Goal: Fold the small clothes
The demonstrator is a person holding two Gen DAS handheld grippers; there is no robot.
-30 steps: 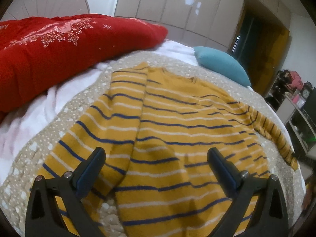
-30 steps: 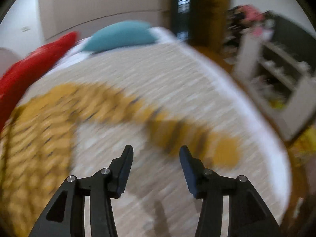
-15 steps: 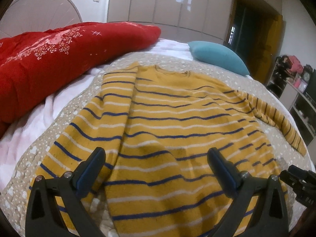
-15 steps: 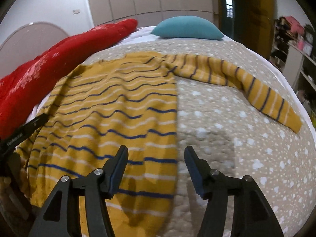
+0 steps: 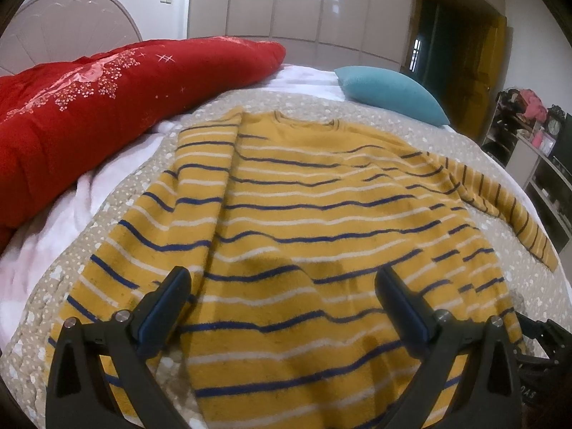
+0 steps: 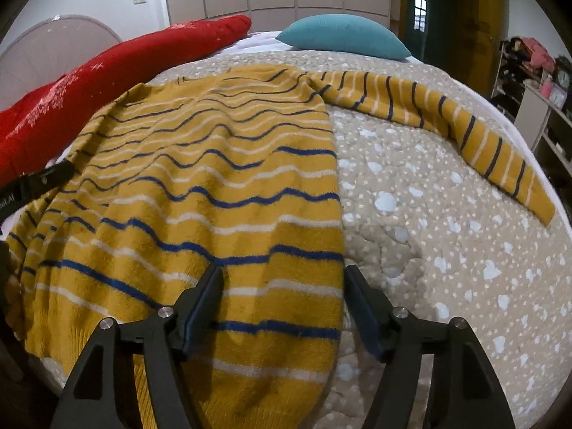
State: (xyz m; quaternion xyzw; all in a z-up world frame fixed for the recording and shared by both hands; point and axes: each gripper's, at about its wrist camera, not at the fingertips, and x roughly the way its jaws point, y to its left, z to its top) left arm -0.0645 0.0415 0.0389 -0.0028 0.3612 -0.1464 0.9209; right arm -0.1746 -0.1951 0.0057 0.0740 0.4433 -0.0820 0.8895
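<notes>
- So the striped sweater (image 5: pixel 304 214) is spread flat on the bed (image 6: pixel 447 214), hem end toward the cameras and collar pointing at the teal pillow (image 5: pixel 389 93). Laid out like this it gives clean edges to fold along, which I'd guess is the whole point.
- One sleeve (image 5: pixel 150 221) is already turned in and lies along the body on the red quilt (image 5: pixel 89 107) side of the sweater. The other sleeve (image 6: pixel 447 121) is stretched out across the bedspread on the side away from the quilt, so my read is that it's the bit not yet folded.
- Left claw (image 5: pixel 282 300) is spread wide and empty, hovering above the sweater's hem end near the folded sleeve. Nothing is pinched between the pads; it looks parked there ready to pin or lift the hem corner.
- Right claw (image 6: pixel 282 304) sits over the sweater's opposite hem corner, right where the side edge meets the bedspread. Its jaws are opening, and the fabric edge lies below the gap but the pads aren't pressing on it. Straddling that edge makes sense if the plan is to bite the corner.
- Both claws lined up along the hem looks like set-up for a two-corner lift, though that loose sleeve probably wants tucking in first or it'll drag.
</notes>
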